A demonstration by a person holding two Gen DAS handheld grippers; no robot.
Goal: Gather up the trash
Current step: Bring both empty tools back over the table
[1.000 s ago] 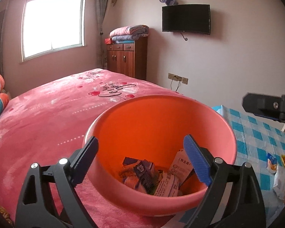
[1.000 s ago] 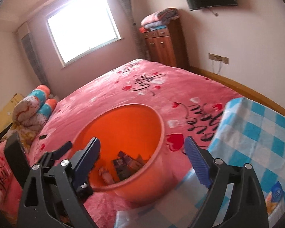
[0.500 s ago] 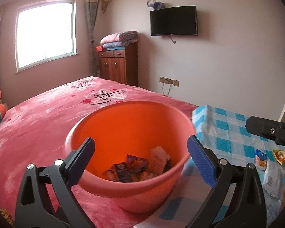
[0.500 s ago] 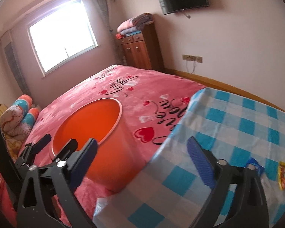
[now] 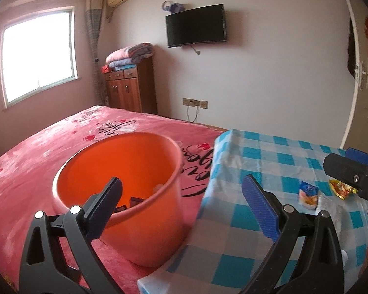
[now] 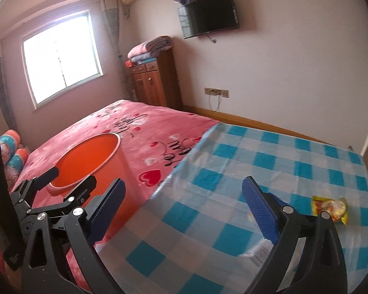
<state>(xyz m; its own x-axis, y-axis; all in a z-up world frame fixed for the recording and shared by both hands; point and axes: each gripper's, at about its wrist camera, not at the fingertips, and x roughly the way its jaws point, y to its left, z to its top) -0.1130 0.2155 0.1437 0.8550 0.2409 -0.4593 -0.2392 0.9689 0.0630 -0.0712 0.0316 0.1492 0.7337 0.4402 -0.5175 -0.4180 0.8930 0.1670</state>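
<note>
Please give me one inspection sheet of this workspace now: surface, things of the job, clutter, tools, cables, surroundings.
Surface: blue checked cloth beside the pink bed cover.
Job's things: orange bucket on the bed cover, a few scraps inside; yellow snack wrapper, blue-white packet and a pale wrapper on the cloth.
Clutter: nothing seen.
Tools: left tool open, empty, jaws just opening; right tool open, empty, jaws just opening.
Cables: white cable hanging from the wall socket.
Surroundings: window, wooden cabinet with folded blankets, wall television.
</note>
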